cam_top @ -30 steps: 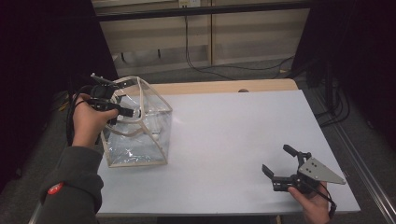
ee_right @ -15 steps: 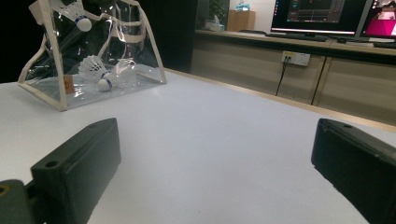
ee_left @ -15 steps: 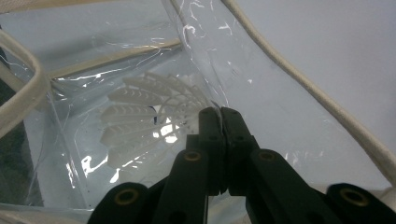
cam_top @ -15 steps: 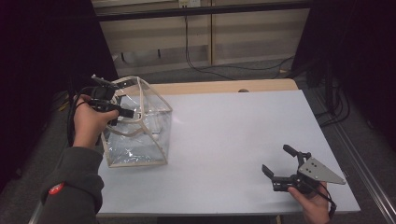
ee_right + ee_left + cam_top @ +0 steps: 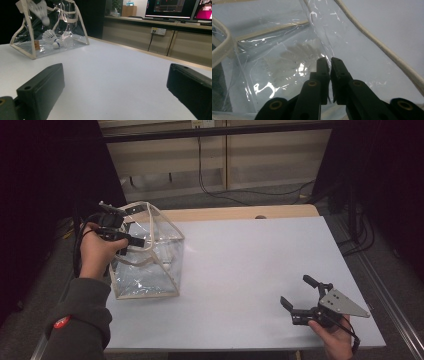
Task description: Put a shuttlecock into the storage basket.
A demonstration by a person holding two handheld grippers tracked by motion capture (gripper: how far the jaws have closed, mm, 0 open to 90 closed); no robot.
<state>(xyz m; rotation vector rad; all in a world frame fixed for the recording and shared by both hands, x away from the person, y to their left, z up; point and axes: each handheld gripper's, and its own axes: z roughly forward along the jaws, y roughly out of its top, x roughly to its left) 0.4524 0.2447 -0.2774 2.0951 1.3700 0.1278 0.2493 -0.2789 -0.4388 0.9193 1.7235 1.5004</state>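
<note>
Your left claw [image 5: 131,240] pinches the clear bag's [image 5: 150,265] wall; right claw [image 5: 299,295] gapes idle. Slippery film could slide free, collapsing the bag.

At the upper left of the right gripper view, a second shuttlecock [image 5: 41,11] is blurred and cut by the top edge. In the left gripper view, the feathers [image 5: 294,58] behind the clear bag [image 5: 352,42] are smeared by glare.

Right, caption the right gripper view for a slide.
Open right gripper low over the white table, facing a clear bag holding a shuttlecock.
</note>
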